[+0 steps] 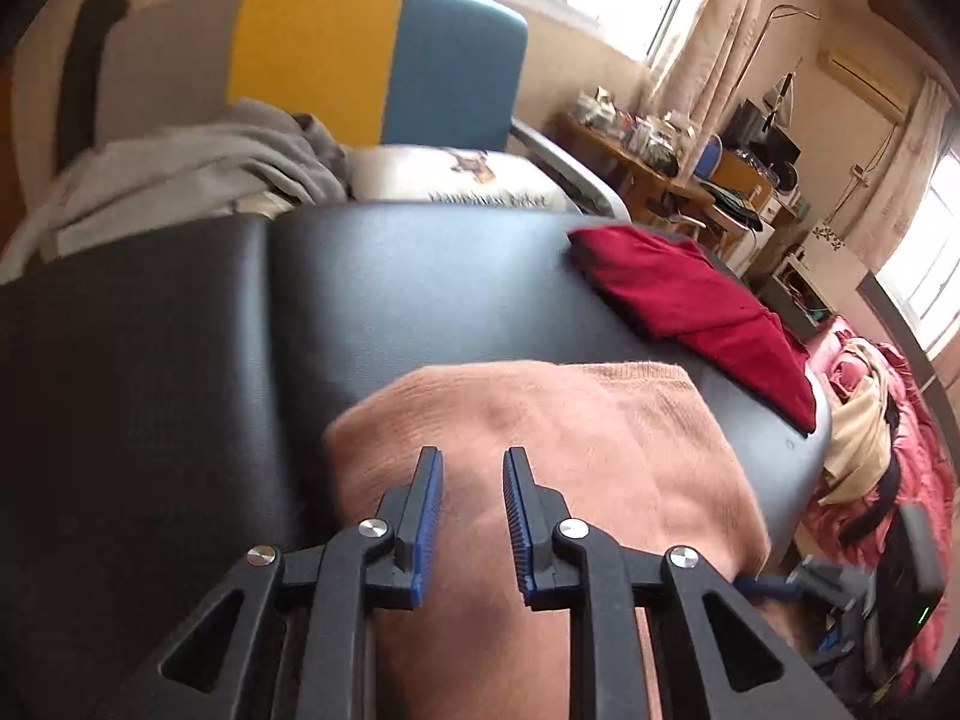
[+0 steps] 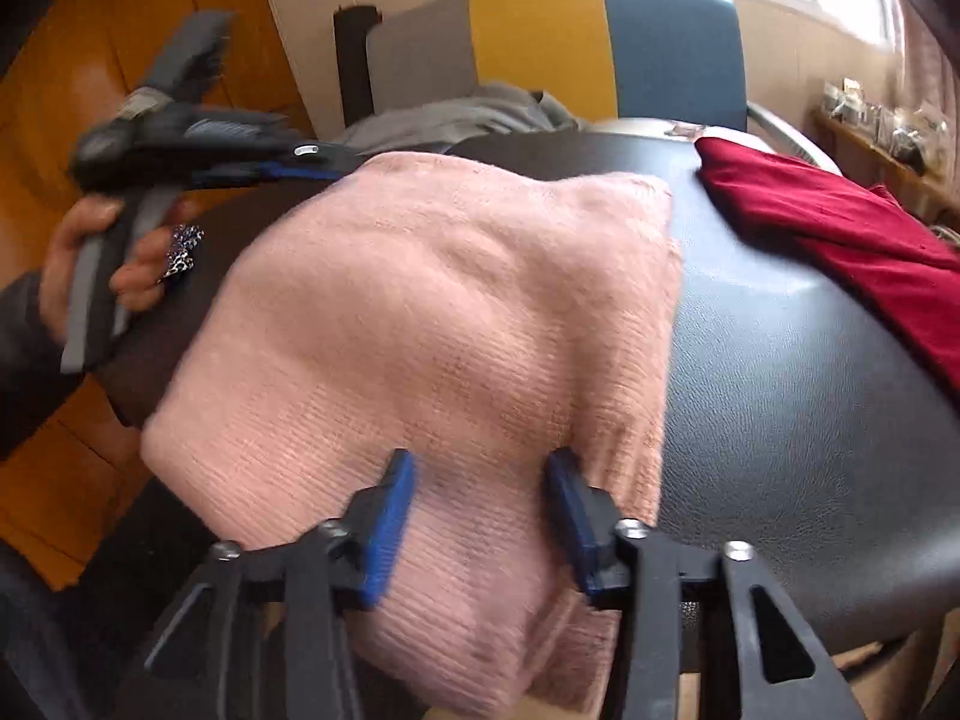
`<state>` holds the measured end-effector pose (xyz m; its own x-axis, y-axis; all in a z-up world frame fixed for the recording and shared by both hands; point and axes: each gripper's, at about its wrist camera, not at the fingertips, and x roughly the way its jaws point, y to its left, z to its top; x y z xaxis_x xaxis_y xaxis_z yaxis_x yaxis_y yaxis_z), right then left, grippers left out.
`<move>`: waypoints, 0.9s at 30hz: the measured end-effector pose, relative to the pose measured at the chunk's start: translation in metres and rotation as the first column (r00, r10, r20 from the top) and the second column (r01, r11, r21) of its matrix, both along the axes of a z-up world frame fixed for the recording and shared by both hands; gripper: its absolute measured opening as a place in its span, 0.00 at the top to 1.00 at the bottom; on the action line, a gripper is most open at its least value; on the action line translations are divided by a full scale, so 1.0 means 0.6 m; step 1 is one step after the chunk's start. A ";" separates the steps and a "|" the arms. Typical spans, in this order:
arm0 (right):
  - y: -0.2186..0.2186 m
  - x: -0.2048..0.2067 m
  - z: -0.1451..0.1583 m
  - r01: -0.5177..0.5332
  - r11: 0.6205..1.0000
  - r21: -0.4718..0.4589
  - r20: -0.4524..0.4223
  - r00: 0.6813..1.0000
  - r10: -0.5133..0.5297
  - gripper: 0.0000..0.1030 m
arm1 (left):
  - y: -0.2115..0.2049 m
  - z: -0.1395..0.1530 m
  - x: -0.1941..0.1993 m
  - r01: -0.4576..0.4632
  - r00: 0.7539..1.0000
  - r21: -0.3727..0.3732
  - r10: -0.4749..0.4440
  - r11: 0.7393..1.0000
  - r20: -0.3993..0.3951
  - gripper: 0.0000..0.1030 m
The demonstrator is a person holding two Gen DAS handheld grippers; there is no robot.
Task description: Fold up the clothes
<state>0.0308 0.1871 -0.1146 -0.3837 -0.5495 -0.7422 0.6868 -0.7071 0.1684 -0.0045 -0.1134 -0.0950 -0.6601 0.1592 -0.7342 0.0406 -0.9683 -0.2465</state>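
**Pink sweater folded on the black table, both grippers parted over it**

Sunlight pours through curtained windows onto a cluttered room, with a black padded table (image 2: 798, 372) in the middle of it. On that table lies the pink sweater (image 2: 444, 324), folded into a thick, lumpy bundle; its near end hangs over the table edge closest to the person.

At the sweater's near end sits the right gripper (image 2: 480, 468), its blue-padded fingers (image 2: 390, 516) spread wide, the tips resting on or just above the knit with nothing pinched between them. Over the sweater's left edge is the left gripper (image 1: 474, 462), held in the person's left hand (image 2: 90, 264). Its fingers (image 1: 429, 498) stand a moderate gap apart, knit showing between them, gripping nothing.

Beyond the sweater, toward the far right corner of the table, lies a red garment (image 1: 690, 300), folded flat, apart from the pink one. Behind the table stands a chair (image 2: 600, 42) with grey, yellow and blue panels, a grey garment (image 1: 198, 162) heaped on its seat beside a white pillow (image 1: 456, 174). A wooden desk (image 1: 648, 162) crowded with small things runs along the wall under the window.
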 end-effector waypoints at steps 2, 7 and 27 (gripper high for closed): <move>-0.019 -0.008 0.038 -0.026 0.999 -0.042 -0.037 0.999 0.025 0.39 | 0.005 0.003 0.051 0.023 1.000 -0.022 -0.023 0.999 -0.018 0.80; -0.109 -0.068 0.081 -0.090 0.991 -0.103 -0.040 0.995 0.086 0.29 | 0.049 -0.022 0.157 0.117 0.992 0.001 -0.116 0.993 -0.044 0.80; -0.243 -0.258 -0.039 -0.051 0.996 -0.071 0.113 0.992 0.059 0.00 | 0.102 -0.105 0.149 0.132 0.991 0.051 -0.133 0.990 0.021 0.79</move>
<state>-0.1238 0.0413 -0.1377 -0.2657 -0.6180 -0.7399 0.6977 -0.6530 0.2948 0.0849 -0.0524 -0.1578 -0.6128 0.2809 -0.7386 -0.0807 -0.9521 -0.2951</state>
